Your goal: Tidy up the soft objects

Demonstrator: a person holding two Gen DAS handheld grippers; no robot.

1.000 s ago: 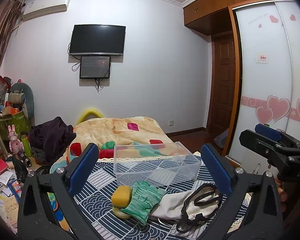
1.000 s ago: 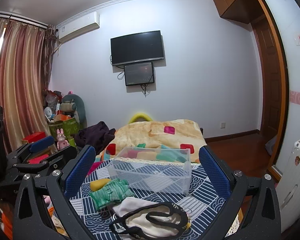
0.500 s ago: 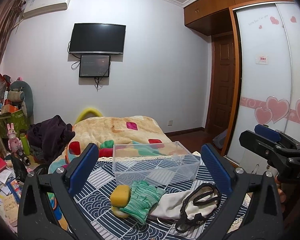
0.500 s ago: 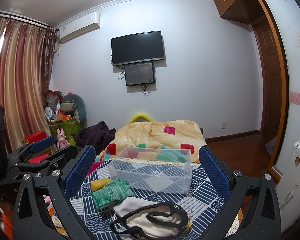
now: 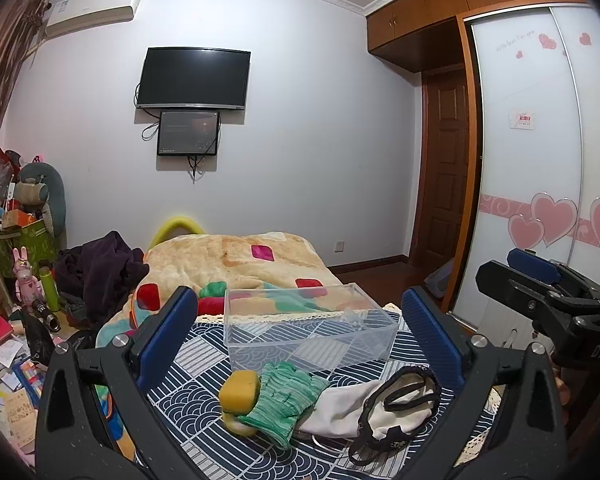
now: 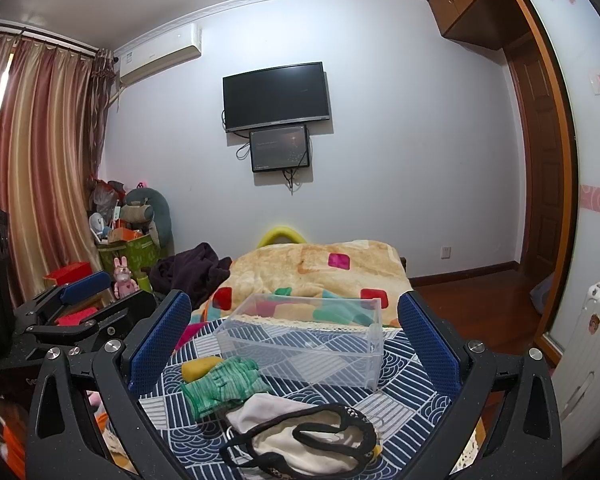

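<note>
A clear rectangular plastic storage box [image 5: 306, 326] sits empty in the centre of both views on a table covered with a navy-and-white wave-patterned cloth [image 5: 198, 364], its open top facing up, which suits it as the place the soft things are meant to go. Those things lie in a loose cluster just below the box in the frame: a yellow sponge block [image 5: 239, 390], a green knitted glove [image 5: 286, 394] draped against it, and a white cloth item with black elastic trim [image 5: 384, 408] spreading toward the lower right. In the right wrist view the same glove [image 6: 220, 384] overlaps the sponge [image 6: 199, 366], and the white item [image 6: 300, 440] lies nearest the camera, at the bottom centre.

The left gripper [image 5: 300, 340] has its blue-padded fingers spread wide, framing the box and the pile with nothing between them. The right gripper [image 6: 296, 340] is equally wide and empty. Both hang above the near table edge, short of the objects, so no pick seems begun yet; the wide spread would fit dropping over a bulky, yielding item.

What lies under the glove, a pale yellowish disc at the sponge's lower edge, is hard to identify from here.

Behind the table a patchwork-print beige blanket [image 5: 236, 258] covers a bed.
</note>
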